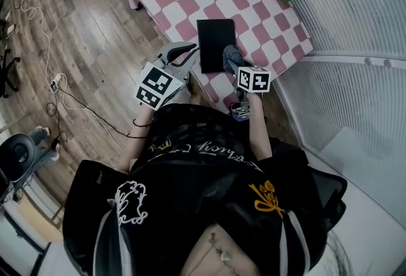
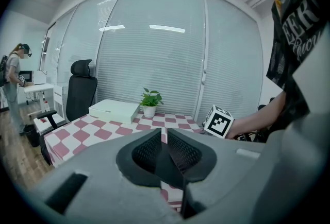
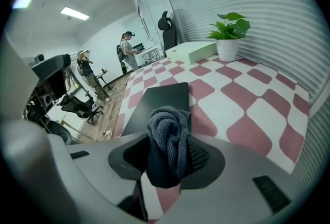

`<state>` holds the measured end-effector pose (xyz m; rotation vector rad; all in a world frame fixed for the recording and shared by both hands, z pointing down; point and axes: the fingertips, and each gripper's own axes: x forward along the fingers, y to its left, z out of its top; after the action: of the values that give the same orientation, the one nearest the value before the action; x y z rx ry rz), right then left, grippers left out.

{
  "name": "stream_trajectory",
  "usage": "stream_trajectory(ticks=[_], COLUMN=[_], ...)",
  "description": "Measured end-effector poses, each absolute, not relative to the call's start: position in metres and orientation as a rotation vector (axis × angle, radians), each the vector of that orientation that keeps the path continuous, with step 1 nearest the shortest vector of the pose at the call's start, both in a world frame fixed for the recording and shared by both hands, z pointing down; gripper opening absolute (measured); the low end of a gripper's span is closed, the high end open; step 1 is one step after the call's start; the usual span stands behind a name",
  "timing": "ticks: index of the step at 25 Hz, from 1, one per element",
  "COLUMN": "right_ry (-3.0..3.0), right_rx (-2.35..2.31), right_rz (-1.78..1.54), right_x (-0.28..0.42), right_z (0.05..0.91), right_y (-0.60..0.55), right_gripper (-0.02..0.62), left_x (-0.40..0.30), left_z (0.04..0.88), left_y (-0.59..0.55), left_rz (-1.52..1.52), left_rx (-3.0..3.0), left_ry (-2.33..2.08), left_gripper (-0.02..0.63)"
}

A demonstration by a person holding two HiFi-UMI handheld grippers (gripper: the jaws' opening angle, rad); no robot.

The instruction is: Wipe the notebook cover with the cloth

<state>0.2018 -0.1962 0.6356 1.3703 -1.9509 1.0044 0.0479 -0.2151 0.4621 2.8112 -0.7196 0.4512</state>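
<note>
R gripper [image 3: 170, 158] clamps cloth [image 3: 167, 140] above notebook [image 3: 157, 104].

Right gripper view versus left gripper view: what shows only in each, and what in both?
Only the right gripper view: a dark grey cloth clamped in the right gripper, and a flat black notebook. Only the left gripper view: the left gripper shut and empty, and a black-and-white marker cube. Both: pink-and-white checked tablecloth, potted green plant, flat white box.
</note>
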Motion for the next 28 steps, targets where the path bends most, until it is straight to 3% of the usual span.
stream_trajectory(ticks=[13,28], right_ry=[-1.901,-2.21], right_rx=[1.497,0.933], right_rz=[0.99,0.797], right_x=[0.241,0.069], right_z=[0.621,0.59], right_y=[-0.189,-0.174], right_gripper=[0.127,0.127], left_x=[0.061,0.055], left_z=[0.462,0.463], left_y=[-0.212,-0.208], left_rz=[0.445,0.445], left_rx=[2.823,2.801], left_ry=[-0.681,-0.706], left_gripper=[0.034,0.034])
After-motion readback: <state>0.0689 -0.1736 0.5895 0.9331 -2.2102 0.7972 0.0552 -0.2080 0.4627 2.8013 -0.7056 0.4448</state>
